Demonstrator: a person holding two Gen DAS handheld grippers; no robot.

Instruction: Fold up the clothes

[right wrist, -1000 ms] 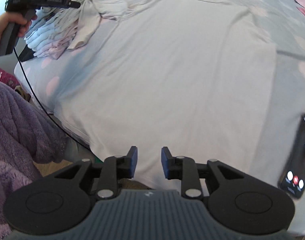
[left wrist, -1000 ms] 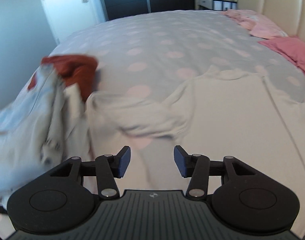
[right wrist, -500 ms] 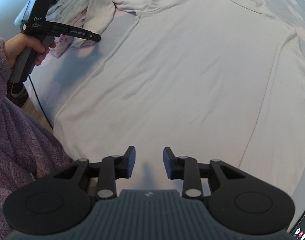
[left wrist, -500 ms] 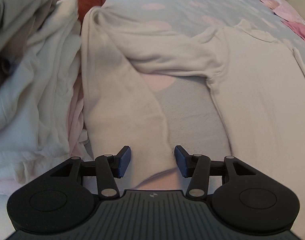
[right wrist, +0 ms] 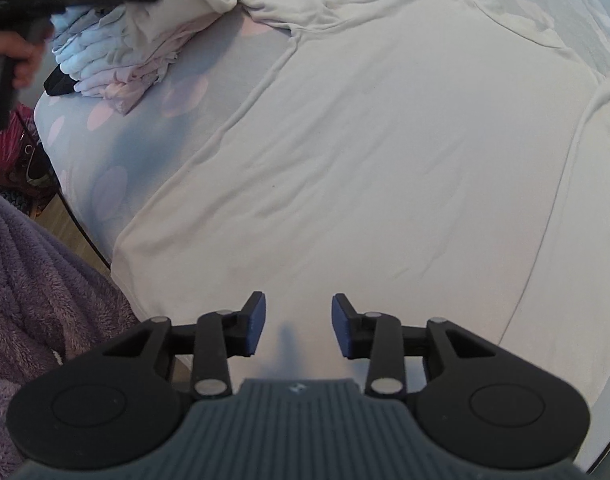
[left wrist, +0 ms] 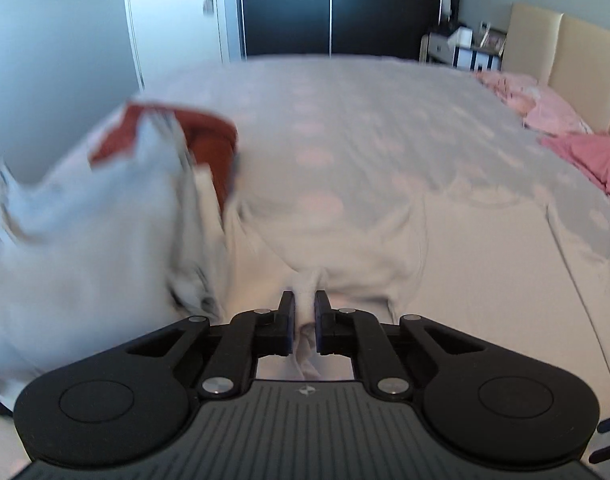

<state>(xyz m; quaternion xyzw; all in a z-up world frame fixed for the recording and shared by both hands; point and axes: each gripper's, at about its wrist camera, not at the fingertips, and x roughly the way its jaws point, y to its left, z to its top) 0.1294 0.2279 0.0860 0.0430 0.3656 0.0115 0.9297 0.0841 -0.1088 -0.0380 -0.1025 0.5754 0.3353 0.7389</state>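
Bedroom, grey duvet with pink dots [left wrist: 345,92]: cream long-sleeved top [right wrist: 385,152] flat, centre. Left gripper [left wrist: 303,308] clamped on its sleeve end, 6 o'clock. Right gripper [right wrist: 298,326] wide open, empty, over hem. Keep sleeve taut, lay straight across body

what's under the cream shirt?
The cream shirt lies flat on the grey bedspread with pink dots; nothing bulges beneath. The covered part is hidden. The left gripper pinches its sleeve.

left gripper [left wrist: 304,312] | fingers [left wrist: 287,312] pinch cream sleeve [left wrist: 305,280] | clothes pile [left wrist: 97,216] at left
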